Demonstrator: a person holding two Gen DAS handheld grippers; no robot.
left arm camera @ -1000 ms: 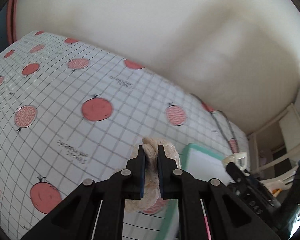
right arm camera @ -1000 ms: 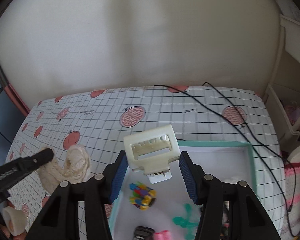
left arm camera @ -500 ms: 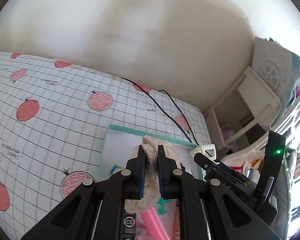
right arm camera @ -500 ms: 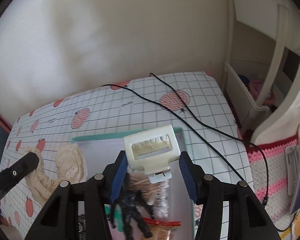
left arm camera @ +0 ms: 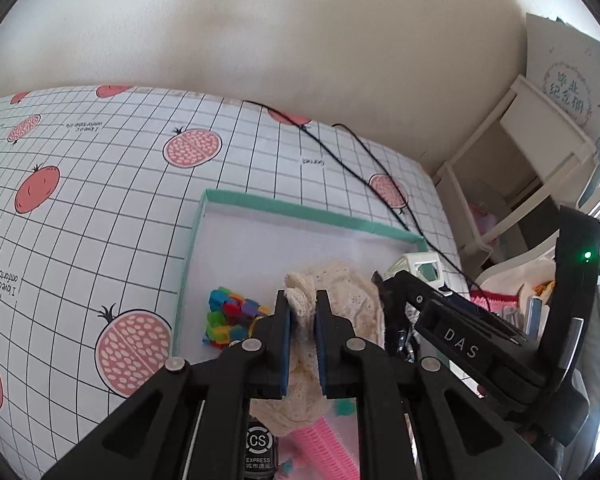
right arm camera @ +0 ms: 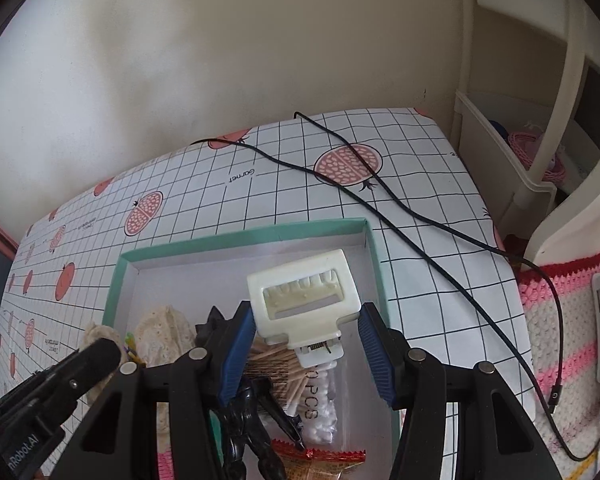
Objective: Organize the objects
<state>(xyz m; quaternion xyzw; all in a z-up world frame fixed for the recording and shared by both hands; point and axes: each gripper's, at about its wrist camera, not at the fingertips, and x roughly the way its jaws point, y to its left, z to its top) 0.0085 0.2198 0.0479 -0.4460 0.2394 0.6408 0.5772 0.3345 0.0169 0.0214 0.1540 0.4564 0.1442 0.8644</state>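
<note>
A teal-rimmed white box (left arm camera: 300,209) lies on the pomegranate-print tablecloth. My left gripper (left arm camera: 303,300) is shut on a cream lace cloth (left arm camera: 350,292), which hangs over the box's near half. My right gripper (right arm camera: 306,311) is shut on a white hair claw clip (right arm camera: 304,292), held above the box (right arm camera: 240,240) near its right side. In the left wrist view the clip (left arm camera: 418,262) peeks out beyond the right gripper's black finger (left arm camera: 452,332). In the right wrist view the lace cloth (right arm camera: 164,330) shows at lower left behind the left gripper's finger (right arm camera: 100,354).
Inside the box lie a coloured block toy (left arm camera: 228,316), a black figure (right arm camera: 244,412), a bag of cotton swabs (right arm camera: 320,400), toothpicks (right arm camera: 276,364) and a red snack packet (right arm camera: 320,460). A black cable (right arm camera: 420,216) crosses the table. A white shelf (right arm camera: 500,152) stands at the right.
Both grippers have moved over the box and come lower. The left one carried the lace cloth in from the bare tablecloth. The clip stays in the right gripper.
</note>
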